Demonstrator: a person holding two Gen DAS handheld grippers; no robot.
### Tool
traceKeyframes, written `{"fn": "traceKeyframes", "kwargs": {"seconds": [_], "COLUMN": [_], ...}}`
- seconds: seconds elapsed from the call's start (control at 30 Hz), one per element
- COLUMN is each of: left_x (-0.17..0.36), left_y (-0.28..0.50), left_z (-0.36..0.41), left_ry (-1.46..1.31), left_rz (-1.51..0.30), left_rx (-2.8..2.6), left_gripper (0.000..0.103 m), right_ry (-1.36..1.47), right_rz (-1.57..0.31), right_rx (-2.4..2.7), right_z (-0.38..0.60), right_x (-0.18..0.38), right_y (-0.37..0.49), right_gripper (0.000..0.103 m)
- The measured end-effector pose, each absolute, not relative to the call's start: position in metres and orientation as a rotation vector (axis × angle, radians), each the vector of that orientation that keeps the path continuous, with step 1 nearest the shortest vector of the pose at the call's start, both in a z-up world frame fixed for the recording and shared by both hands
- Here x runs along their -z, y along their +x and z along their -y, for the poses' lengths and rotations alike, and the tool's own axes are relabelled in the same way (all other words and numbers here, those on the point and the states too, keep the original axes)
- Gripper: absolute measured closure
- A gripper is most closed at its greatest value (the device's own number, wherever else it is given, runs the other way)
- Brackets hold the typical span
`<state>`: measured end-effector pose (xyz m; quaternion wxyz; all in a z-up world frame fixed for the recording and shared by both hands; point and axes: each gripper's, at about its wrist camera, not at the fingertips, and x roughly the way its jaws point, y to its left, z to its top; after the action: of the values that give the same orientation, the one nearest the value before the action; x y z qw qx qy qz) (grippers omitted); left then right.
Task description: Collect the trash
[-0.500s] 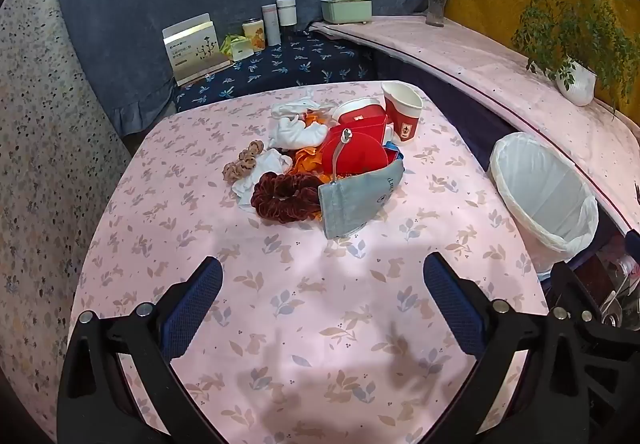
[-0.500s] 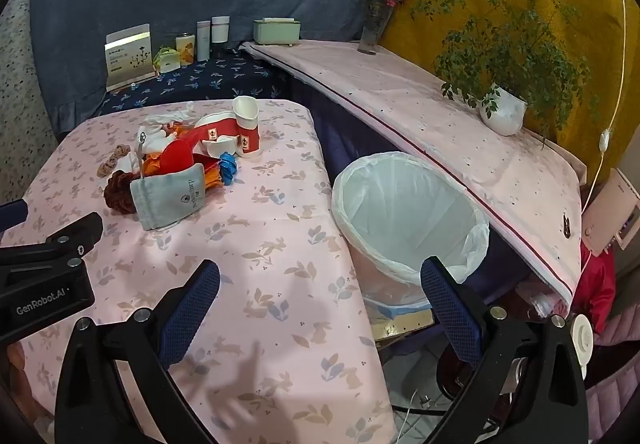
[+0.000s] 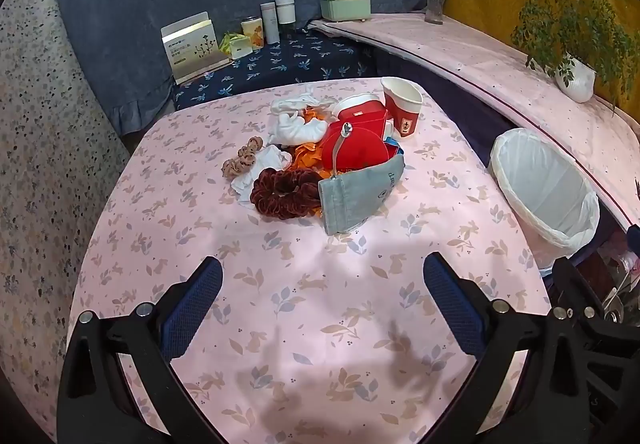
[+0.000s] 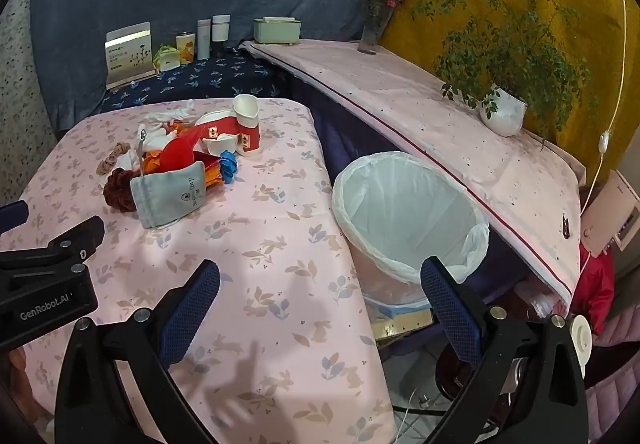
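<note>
your left tongs (image 3: 322, 306) and right tongs (image 4: 320, 306) gape empty over the pink desk (image 3: 304, 284); trash pile (image 3: 320, 172) mid-desk, lined bin (image 4: 408, 220) beside desk.

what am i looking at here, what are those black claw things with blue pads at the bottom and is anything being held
Those claws are hand-held two-finger grippers, one in each of a person's hands; no robot arm is involved. Each picture comes from a fisheye camera on one gripper, looking along its fingers. One view shows the left gripper, the other the right gripper. Both are open and hold nothing.

On the pink leaf-print tablecloth lies a pile: a grey drawstring pouch, a dark red velvet scrunchie, a red-and-white paper cup, crumpled white tissues and orange scraps. A white-lined trash bin stands beside the table, apparently empty.
</note>
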<state>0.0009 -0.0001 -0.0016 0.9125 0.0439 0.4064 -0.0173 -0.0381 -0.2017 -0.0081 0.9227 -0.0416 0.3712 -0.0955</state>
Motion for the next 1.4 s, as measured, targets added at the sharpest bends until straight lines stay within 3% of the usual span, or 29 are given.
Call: {"fn": "traceKeyframes", "kwargs": {"seconds": [1.4], "left_x": [0.0015], "left_y": [-0.0006], "left_z": [0.0030], "left_ry": [0.099], "left_rz": [-0.822], "left_rx": [0.036], "left_gripper": [0.007], "right_ry": [-0.094], "right_rz": [-0.752], "right_rx": [0.183], "right_z": [0.1973], "right_x": [0.0068], "right_y": [-0.0355], "right_gripper": [0.007]}}
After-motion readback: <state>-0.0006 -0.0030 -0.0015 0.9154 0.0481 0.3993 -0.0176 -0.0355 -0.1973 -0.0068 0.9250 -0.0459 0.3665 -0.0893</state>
